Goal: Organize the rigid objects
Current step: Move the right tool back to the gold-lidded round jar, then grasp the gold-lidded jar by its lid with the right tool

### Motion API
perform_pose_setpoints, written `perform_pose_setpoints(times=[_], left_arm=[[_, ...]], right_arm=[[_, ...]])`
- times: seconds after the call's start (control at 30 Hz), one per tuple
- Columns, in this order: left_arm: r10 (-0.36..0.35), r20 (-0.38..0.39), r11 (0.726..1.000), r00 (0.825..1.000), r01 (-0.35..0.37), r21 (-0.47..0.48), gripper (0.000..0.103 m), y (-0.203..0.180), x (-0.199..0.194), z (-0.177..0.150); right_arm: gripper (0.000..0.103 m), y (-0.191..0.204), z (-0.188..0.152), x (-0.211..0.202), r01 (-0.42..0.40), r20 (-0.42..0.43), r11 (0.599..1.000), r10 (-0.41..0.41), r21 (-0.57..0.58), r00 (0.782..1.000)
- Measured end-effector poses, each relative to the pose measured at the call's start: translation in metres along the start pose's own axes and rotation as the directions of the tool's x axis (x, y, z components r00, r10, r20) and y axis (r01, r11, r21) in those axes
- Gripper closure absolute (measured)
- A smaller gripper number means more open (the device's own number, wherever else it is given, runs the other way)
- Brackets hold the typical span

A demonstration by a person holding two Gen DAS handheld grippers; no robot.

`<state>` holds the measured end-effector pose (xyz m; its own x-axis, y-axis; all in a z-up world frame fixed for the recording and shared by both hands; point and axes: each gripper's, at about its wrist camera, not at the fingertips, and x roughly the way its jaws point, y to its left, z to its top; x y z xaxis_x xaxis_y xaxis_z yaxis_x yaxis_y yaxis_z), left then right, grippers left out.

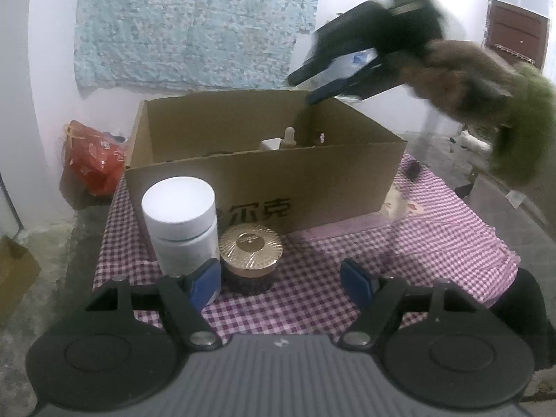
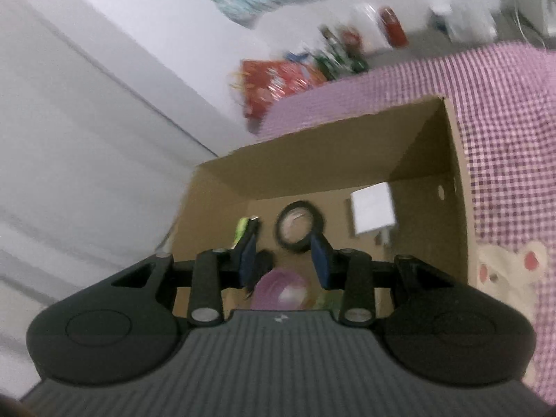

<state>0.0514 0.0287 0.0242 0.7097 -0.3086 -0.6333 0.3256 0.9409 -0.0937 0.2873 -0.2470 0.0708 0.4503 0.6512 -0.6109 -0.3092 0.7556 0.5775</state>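
My right gripper [image 2: 283, 260] hung over the open brown cardboard box [image 1: 312, 180] on the purple-and-white checked tablecloth [image 1: 417, 243], its blue-padded fingers [image 2: 320, 260] parted with nothing between them, tilted down toward the box floor where a black ring of tape [image 2: 299, 226], a white square block [image 2: 373, 208], a lilac round lid [image 2: 278, 290] and a slim yellow-green item [image 2: 241, 229] already lay gathered; I judged that pose suited a drop into the carton, though blur hid finer detail. My left gripper [image 1: 281, 283] waited low in front of the box, its fingers spread and holding nothing, lined up on the two things left outside: a white cylindrical plastic jar [image 1: 180, 222] touching the left pad, and a dark squat jar with a ribbed gold lid [image 1: 251, 253] just beside it, both standing upright against the box's near wall, within easy reach for the next pick
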Motion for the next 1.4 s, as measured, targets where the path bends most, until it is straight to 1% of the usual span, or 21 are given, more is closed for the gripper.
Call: perform_pose_setpoints(times=[0.07, 0.17, 0.23, 0.33, 0.43, 0.5, 0.57, 0.63, 0.7, 1.07, 1.2, 1.4], left_arm=[[0.014, 0.001, 1.0, 1.0, -0.014, 0.006, 0.026, -0.001, 0.001, -0.001], [0.034, 0.005, 0.999, 0.999, -0.034, 0.026, 0.026, -0.005, 0.004, -0.004], [0.051, 0.007, 0.998, 0.999, -0.052, 0.041, 0.026, -0.009, 0.008, -0.006], [0.076, 0.007, 0.995, 0.997, -0.076, 0.059, 0.027, -0.014, 0.017, -0.01], [0.09, -0.005, 0.994, 0.996, -0.09, 0.055, 0.028, -0.014, 0.027, -0.014], [0.095, -0.016, 0.995, 0.995, -0.094, 0.046, 0.03, -0.013, 0.035, -0.015], [0.101, -0.018, 0.994, 0.995, -0.1, 0.045, 0.031, -0.012, 0.042, -0.016], [0.116, -0.031, 0.992, 0.993, -0.114, 0.051, 0.031, -0.012, 0.05, -0.017], [0.122, -0.036, 0.991, 0.992, -0.12, 0.055, 0.031, -0.011, 0.054, -0.018], [0.107, -0.056, 0.994, 0.993, -0.105, 0.032, 0.031, -0.005, 0.074, -0.021], [0.103, -0.055, 0.994, 0.993, -0.101, 0.034, 0.031, -0.005, 0.076, -0.02], [0.078, -0.051, 0.996, 0.996, -0.075, 0.056, 0.031, -0.007, 0.071, -0.022]], right_arm=[[0.065, 0.015, -0.022, -0.027, -0.022, 0.03, 0.998, 0.024, -0.052, 0.999], [0.063, 0.036, -0.058, -0.055, -0.032, 0.061, 0.991, 0.04, -0.131, 0.997], [0.062, 0.047, -0.083, -0.064, -0.043, 0.072, 0.985, 0.056, -0.169, 0.996], [0.062, 0.055, -0.118, -0.057, -0.037, 0.072, 0.979, 0.053, -0.202, 0.996], [0.062, 0.056, -0.151, -0.033, 0.0, 0.076, 0.976, 0.017, -0.216, 0.997], [0.062, 0.052, -0.165, -0.012, 0.025, 0.069, 0.979, -0.012, -0.201, 0.998], [0.062, 0.049, -0.175, 0.009, 0.061, 0.065, 0.981, -0.049, -0.186, 0.997], [0.062, 0.045, -0.18, 0.025, 0.07, 0.058, 0.983, -0.061, -0.171, 0.996], [0.063, 0.042, -0.178, 0.037, 0.058, 0.048, 0.986, -0.052, -0.154, 0.998], [0.063, 0.022, -0.159, 0.076, -0.039, -0.022, 0.998, 0.038, -0.045, 0.999], [0.063, 0.021, -0.159, 0.084, -0.068, -0.052, 0.998, 0.067, -0.018, 0.996], [0.063, 0.02, -0.165, 0.078, -0.056, -0.057, 0.998, 0.055, -0.017, 0.997]])
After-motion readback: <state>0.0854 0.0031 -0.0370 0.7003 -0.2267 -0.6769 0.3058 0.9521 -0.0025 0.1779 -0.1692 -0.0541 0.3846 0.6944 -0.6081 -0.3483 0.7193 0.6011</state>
